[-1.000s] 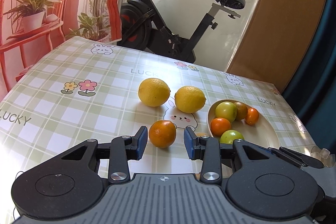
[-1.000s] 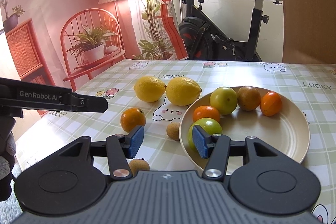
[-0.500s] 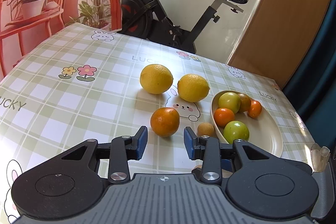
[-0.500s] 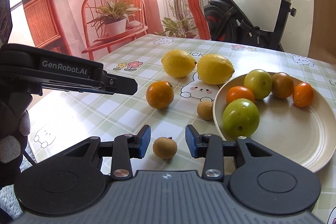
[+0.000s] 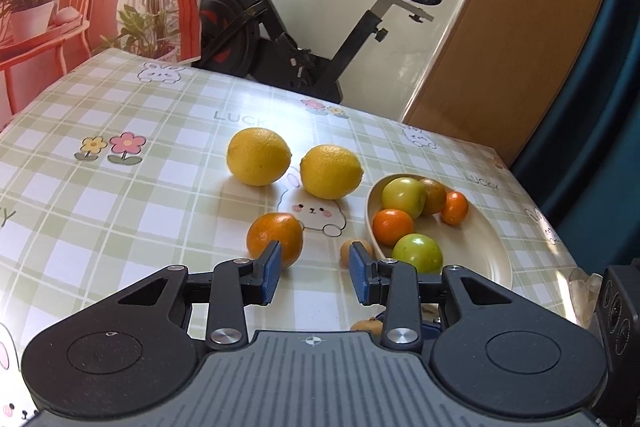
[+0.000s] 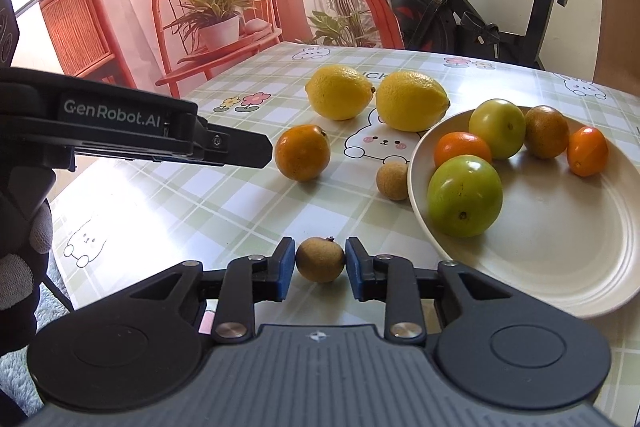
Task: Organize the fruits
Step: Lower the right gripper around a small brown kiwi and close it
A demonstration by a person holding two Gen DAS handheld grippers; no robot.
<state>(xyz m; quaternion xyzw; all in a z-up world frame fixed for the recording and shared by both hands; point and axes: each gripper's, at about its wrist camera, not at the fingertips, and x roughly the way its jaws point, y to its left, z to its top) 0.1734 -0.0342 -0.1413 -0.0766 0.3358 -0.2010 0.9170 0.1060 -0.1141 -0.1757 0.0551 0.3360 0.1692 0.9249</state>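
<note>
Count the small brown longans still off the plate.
2. One longan lies between the closing right gripper jaws; the other longan rests against the plate rim. None seem hidden.

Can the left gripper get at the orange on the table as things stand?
Probably yes: the orange sits just beyond the left gripper, a little left of its line, with bare tablecloth around it and nothing between the fingers.

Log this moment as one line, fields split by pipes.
right tool: closing around small brown fruit on table | left tool: empty, near orange | plate: five fruits
</note>
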